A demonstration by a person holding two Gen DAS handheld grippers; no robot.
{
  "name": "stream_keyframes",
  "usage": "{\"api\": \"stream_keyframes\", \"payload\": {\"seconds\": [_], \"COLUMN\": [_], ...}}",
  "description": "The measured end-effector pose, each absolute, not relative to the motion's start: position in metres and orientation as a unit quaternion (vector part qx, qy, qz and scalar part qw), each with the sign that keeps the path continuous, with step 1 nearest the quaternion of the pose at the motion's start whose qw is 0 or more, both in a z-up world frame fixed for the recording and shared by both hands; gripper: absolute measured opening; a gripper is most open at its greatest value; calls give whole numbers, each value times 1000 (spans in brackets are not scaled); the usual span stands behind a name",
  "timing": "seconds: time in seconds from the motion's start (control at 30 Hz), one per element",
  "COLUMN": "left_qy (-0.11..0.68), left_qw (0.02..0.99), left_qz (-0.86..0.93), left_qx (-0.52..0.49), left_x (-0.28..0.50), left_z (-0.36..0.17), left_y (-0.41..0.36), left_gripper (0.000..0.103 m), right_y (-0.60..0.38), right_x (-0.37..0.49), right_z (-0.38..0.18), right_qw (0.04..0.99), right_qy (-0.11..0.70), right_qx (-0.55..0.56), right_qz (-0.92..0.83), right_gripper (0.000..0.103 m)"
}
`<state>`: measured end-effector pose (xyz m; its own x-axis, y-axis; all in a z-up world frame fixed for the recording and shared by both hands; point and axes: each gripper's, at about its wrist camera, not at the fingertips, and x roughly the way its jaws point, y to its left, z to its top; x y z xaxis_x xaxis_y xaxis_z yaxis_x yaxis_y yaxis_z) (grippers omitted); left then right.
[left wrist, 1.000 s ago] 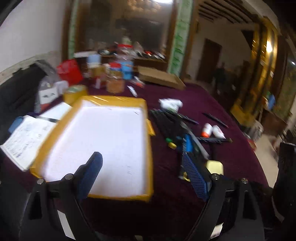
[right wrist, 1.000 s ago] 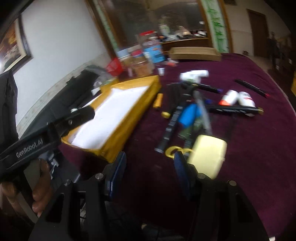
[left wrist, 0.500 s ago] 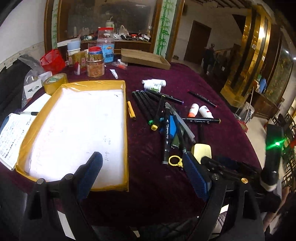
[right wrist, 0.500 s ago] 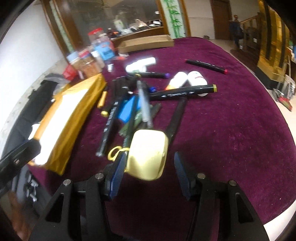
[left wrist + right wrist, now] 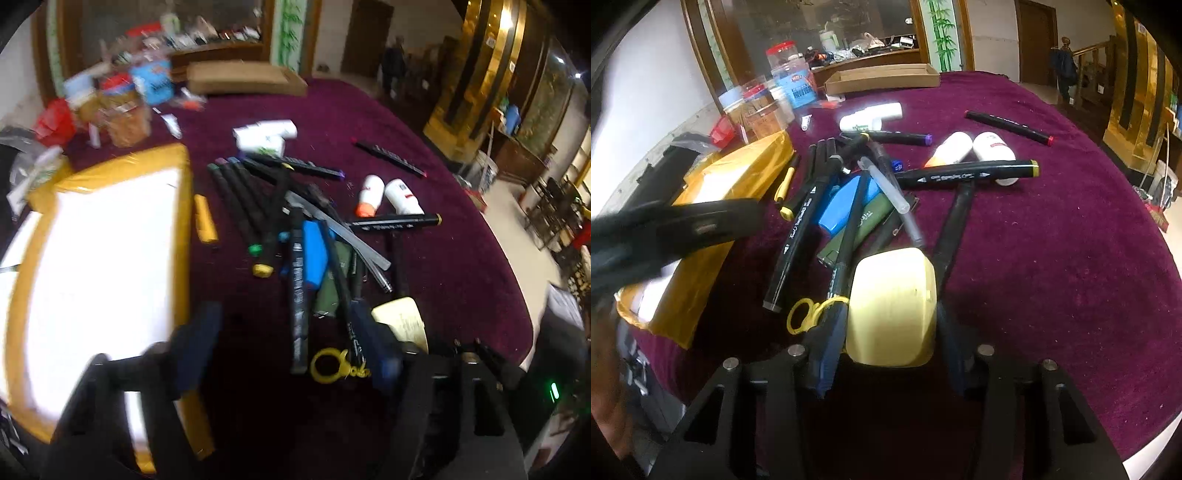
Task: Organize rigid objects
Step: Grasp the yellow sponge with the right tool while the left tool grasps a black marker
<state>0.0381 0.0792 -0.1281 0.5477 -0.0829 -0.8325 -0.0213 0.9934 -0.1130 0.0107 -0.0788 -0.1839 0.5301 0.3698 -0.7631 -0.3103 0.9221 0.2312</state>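
Right gripper (image 5: 890, 332) – jaws closing around pale yellow case (image 5: 892, 306); left gripper (image 5: 284, 350) – closing, nothing between, above maroon tablecloth (image 5: 443, 258).

blur: jars (image 5: 125, 107) on the far desk smeared, labels unreadable | cut off: yellow tray (image 5: 184, 206) runs past left edge | hidden: yellow case (image 5: 402, 317) partly behind left tongs' finger (image 5: 373, 343); scissors (image 5: 809, 314) blades under pens | blurred: left tongs (image 5: 676, 229) in right view

Wrist views, close, downward, sharing marker pile (image 5: 295, 236)
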Motion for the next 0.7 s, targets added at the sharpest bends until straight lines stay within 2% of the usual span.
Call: {"api": "stream_keyframes", "payload": {"seconds": [0.03, 0.2, 0.27, 0.3, 0.7], "left_qy": [490, 522, 533, 542, 478], "left_qw": [869, 852, 845, 839, 866], "left_qz": [-18, -12, -9, -7, -28], "left_qx": [-63, -50, -39, -39, -142], "left_x": [47, 71, 74, 75, 22], "left_z": [-135, -158, -167, -172, -136], "left_y": [79, 70, 66, 66, 96], "left_gripper": [48, 46, 27, 12, 12], "right_y": [-82, -97, -101, -101, -106], "right_x": [10, 8, 8, 8, 3], "right_z": [-184, -181, -180, -179, -153], "right_qw": [872, 870, 871, 870, 875], "right_qy": [445, 435, 430, 429, 392], "right_qx": [39, 62, 69, 71, 113], "right_qz": [202, 223, 229, 232, 261], "right_gripper": [43, 43, 43, 43, 43]}}
